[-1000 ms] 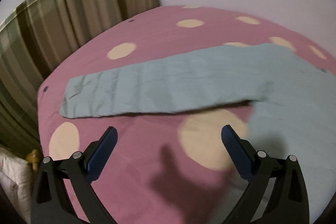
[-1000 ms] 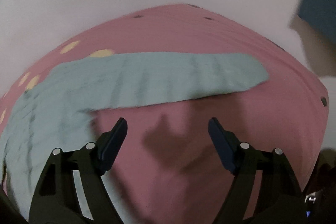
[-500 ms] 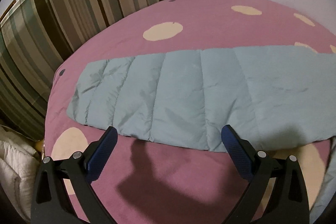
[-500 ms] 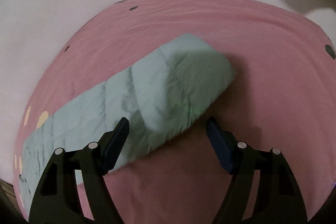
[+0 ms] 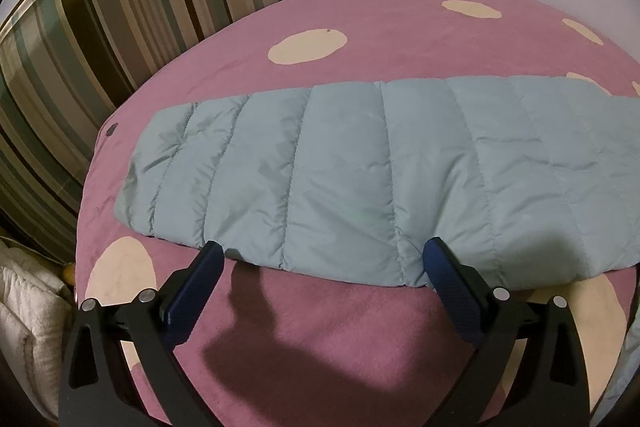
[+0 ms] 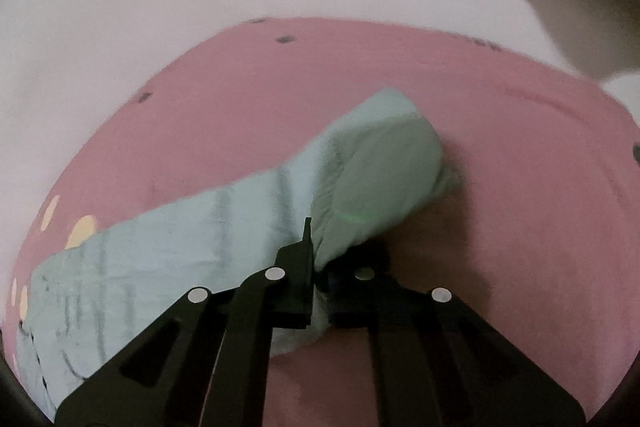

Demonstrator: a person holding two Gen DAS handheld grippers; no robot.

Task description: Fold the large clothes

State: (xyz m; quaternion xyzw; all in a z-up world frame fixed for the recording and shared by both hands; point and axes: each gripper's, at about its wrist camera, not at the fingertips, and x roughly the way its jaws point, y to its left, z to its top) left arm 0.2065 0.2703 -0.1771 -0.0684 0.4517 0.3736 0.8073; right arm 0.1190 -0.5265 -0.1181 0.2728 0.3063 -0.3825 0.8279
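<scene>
Jacket [image 5: 360, 179] lies flat on the pink spotted blanket [image 5: 320, 327], quilted and puffy. Left gripper [image 5: 324, 263] has moved up to one sleeve's near edge, jaws wide and released (nothing held). Right gripper [image 6: 318, 279] has just clenched on the other sleeve's cuff [image 6: 384, 183], so that fold can begin.

The quilted jacket [image 5: 360, 179] is pale blue-grey, stitched in parallel lines, and lies on a mauve-pink bedspread [image 5: 328, 339] scattered with cream ovals and small dark dots. Beyond the bedspread's far left edge hangs a curtain [image 5: 132, 7] striped in brown, olive, teal and cream, and the left gripper [image 5: 324, 259] is black with dark blue finger pads
</scene>
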